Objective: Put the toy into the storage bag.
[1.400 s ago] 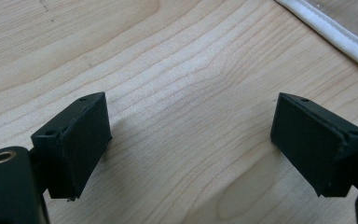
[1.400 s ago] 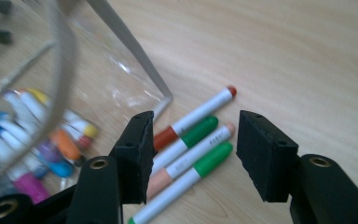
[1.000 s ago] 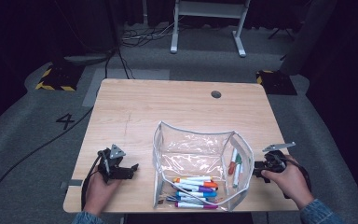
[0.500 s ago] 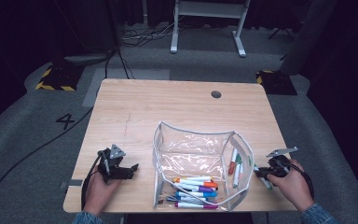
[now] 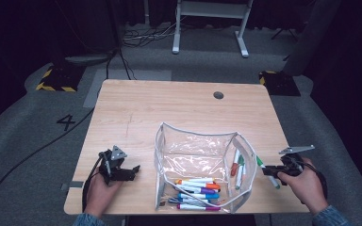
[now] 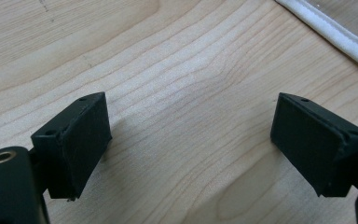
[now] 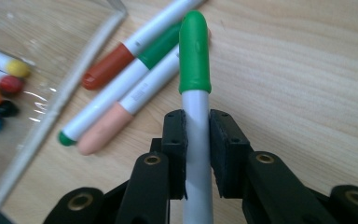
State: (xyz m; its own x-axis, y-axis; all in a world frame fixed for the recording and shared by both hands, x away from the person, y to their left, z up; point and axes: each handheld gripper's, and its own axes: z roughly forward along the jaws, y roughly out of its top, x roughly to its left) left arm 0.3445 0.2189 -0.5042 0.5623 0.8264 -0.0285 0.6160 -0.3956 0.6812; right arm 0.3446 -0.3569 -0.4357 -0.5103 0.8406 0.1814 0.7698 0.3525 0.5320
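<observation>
While the green-capped marker (image 7: 195,93) sits clamped between my right gripper (image 7: 196,154) jaws, I log the moment as follows.

Marker in hand: white barrel, green cap pointing away from the gripper camera; in the high view it shows at (image 5: 267,170), off the right side of the pouch, over the table.

Right gripper: pressed onto the barrel just below the cap, pads tight on both sides; seen from above at (image 5: 283,170) near the table's right edge.

Loose markers: three lie just left of the held one in the right gripper view, a brown-capped one (image 7: 135,51), a green-banded one (image 7: 121,105) and a peach-capped one (image 7: 121,119), touching one another alongside the pouch's white edge. From above I cannot tell whether they lie inside or outside the clear wall.

Pouch: clear pouch (image 5: 202,141) with white piping, standing open at mid-table, front half; a heap of coloured markers (image 5: 195,193) in its near end.

Left gripper: jaws spread wide, holding nothing, over bare wood at (image 5: 119,170); its own view shows a strip of pouch piping (image 6: 335,35) at upper right.

Table: light wood (image 5: 169,108), far half bare save a cable hole (image 5: 218,95).

Step in hand, my judgement: one marker picked up, transfer to the pouch pending.

Next move, my judgement: carry the marker left over the pouch rim and part the jaws only once the tip is past the piping. The left gripper may need to steady the near wall, which looks floppy.
</observation>
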